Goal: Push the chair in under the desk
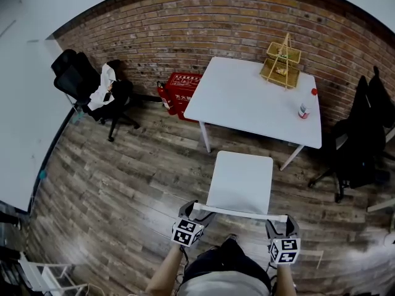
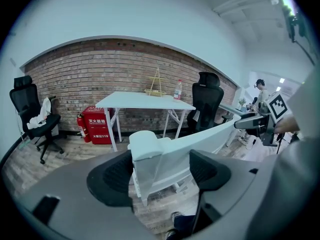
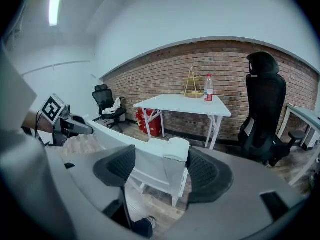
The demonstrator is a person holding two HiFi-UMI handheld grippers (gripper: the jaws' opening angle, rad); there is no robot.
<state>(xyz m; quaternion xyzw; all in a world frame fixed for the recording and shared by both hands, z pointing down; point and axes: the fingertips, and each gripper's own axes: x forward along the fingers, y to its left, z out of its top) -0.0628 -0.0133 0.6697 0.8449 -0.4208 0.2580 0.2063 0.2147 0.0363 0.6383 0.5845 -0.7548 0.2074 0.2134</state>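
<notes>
Chair point(image 1: 240, 179) before desk point(image 1: 247, 103), legs hidden from above (under seat), left tool point(image 1: 191, 209), right tool point(image 1: 281, 225) clamping backrest ends.

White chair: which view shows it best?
Head view: whole white chair, seat and back rail, plus its gap to the white rectangular desk. Each gripper view shows only a backrest corner, in the left tool or right tool.

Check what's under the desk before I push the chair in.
Under the desk, the gripper views show only its white legs and bare wood floor. In the head view the tabletop covers that space.
</notes>
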